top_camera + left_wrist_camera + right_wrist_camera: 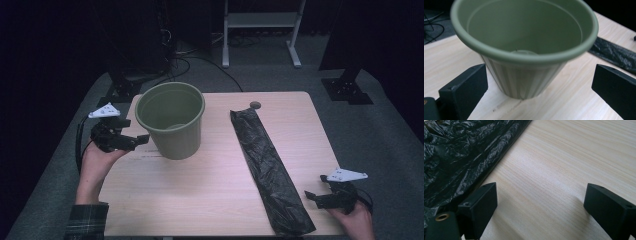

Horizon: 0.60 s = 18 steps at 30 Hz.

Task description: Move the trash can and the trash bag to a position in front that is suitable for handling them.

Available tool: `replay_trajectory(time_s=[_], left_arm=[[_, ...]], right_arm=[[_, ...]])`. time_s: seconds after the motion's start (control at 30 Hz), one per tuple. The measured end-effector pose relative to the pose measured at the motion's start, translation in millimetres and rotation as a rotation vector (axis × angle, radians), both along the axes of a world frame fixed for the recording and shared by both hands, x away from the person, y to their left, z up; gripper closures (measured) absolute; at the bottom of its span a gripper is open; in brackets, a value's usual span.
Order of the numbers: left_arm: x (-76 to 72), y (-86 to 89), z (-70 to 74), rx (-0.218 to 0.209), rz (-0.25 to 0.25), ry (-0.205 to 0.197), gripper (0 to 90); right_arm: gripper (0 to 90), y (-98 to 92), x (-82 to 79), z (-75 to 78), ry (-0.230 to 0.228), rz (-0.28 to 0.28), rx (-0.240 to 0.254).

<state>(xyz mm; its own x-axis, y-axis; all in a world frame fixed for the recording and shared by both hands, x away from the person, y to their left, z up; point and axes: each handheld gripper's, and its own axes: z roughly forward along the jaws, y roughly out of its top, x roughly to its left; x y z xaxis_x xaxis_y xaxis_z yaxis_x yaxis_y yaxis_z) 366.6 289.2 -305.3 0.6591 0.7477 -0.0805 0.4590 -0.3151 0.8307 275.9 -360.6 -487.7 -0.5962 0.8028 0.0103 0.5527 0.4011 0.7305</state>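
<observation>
Your left gripper point(141, 140) wide open beside the green pot point(171, 119), your right gripper point(314, 198) wide open, empty, near the black bag point(267, 165)

Bench point(200, 200): pot point(171, 120) upright on far-left part. Bag point(267, 165) lies flat to pot's right, well apart, running from far edge to near edge. Small disc point(255, 105) at bag's far end, touching or just beside, can't tell. Left gripper point(142, 140) just left of pot, over bench's left edge. Right gripper point(311, 196) at near-right corner, just right of bag's near end. Frame point(262, 30) on floor behind bench.
</observation>
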Motion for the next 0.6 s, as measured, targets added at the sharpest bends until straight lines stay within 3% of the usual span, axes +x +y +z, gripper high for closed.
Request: replay_trajectory(time_s=[0.23, 0.4, 0.53, 0.6], left_arm=[[16.2, 4.6, 7.3, 0.004, 0.018, 0.000, 0.0], [30.7, 6.2, 4.6, 0.003, 0.026, 0.009, 0.0], [44.5, 9.4, -0.4, -0.039, 0.027, 0.039, 0.0], [49.0, 9.6, -1.2, -0.030, 0.038, 0.037, 0.0]], right_arm=[[10.3, 0.0, 0.1, -0.1, 0.000, -0.002, 0.000], [10.3, 0.0, 0.1, 0.0, 0.000, -0.002, 0.000], [10.3, 0.0, 0.1, 0.0, -0.001, -0.002, 0.000], [10.3, 0.0, 0.1, 0.0, -0.001, -0.002, 0.000]])
